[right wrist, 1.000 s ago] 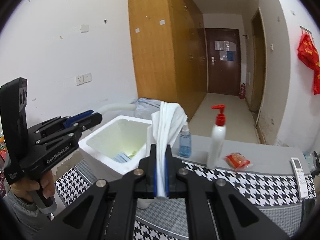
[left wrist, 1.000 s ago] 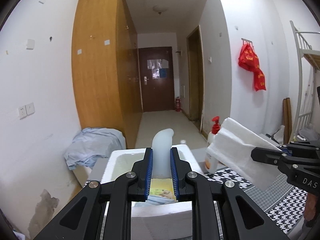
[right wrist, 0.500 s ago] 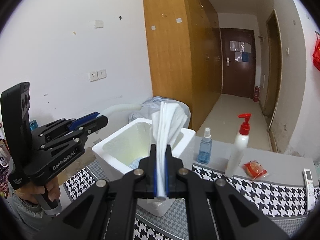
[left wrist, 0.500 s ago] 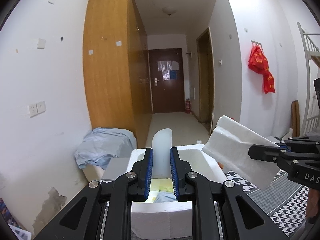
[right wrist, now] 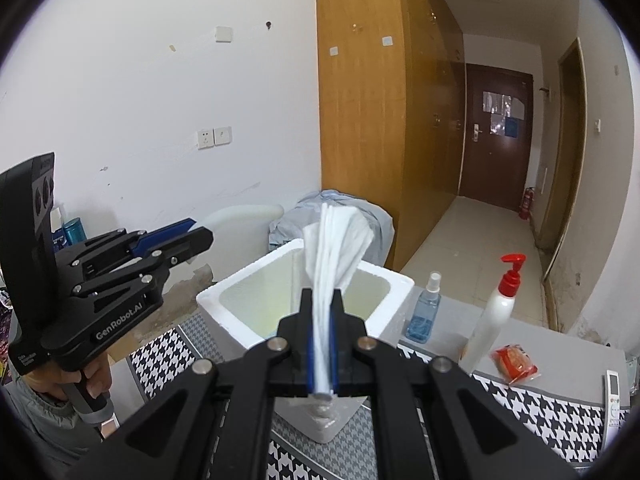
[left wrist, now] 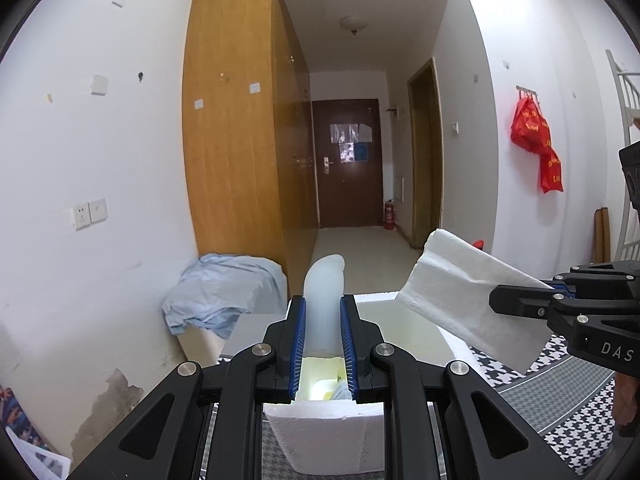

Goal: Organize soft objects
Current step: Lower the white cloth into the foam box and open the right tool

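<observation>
A smooth, rounded pale tube (left wrist: 323, 304) is pinched upright by the left gripper (left wrist: 323, 330) above the white foam box (right wrist: 256, 276); a soft, pleated white cloth (right wrist: 332, 256) is clamped by the right gripper (right wrist: 321, 344) beside it

Lettering on the two grippers

The left gripper (right wrist: 172, 245) body reads "GenRobot.AI" in white; the right gripper (left wrist: 520, 303) shows "DAS" (cut off at the frame edge). Door notices and red bag print are illegible.

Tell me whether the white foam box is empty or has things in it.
Not empty. Through the left gripper, the foam box shows a yellowish packet and something pale blue on its floor. What they are is unclear.
</observation>
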A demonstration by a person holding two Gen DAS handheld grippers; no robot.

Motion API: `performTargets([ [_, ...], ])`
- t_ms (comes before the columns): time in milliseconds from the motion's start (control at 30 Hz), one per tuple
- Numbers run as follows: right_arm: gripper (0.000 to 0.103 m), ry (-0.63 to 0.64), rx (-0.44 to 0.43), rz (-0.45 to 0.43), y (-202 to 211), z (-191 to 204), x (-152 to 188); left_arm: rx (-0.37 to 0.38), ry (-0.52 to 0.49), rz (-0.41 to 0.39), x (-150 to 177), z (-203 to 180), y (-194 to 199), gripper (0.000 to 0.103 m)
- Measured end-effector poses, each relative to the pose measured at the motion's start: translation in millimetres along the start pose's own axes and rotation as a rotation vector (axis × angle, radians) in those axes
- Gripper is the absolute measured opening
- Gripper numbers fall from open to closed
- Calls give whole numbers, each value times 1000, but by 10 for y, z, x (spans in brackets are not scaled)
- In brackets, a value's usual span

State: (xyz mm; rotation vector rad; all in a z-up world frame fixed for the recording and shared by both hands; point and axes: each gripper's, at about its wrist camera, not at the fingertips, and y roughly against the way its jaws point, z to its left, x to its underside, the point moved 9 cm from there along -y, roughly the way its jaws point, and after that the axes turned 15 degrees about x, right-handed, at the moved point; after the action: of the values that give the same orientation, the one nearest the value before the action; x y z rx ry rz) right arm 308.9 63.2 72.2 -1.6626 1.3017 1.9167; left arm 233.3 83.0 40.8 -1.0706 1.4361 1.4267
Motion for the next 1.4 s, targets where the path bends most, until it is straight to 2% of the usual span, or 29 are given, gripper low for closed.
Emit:
performTargets([
  [300, 8, 1, -6, 24, -121, 31, 4, 18, 17, 8, 17, 91, -65, 19],
  [1033, 9, 37, -90, 99, -725, 315, -24, -56, 60, 47, 162, 498, -104, 19],
  [1400, 9, 65, -49, 142, -856, 333, 66, -57, 72, 47, 166, 569, -91, 19],
])
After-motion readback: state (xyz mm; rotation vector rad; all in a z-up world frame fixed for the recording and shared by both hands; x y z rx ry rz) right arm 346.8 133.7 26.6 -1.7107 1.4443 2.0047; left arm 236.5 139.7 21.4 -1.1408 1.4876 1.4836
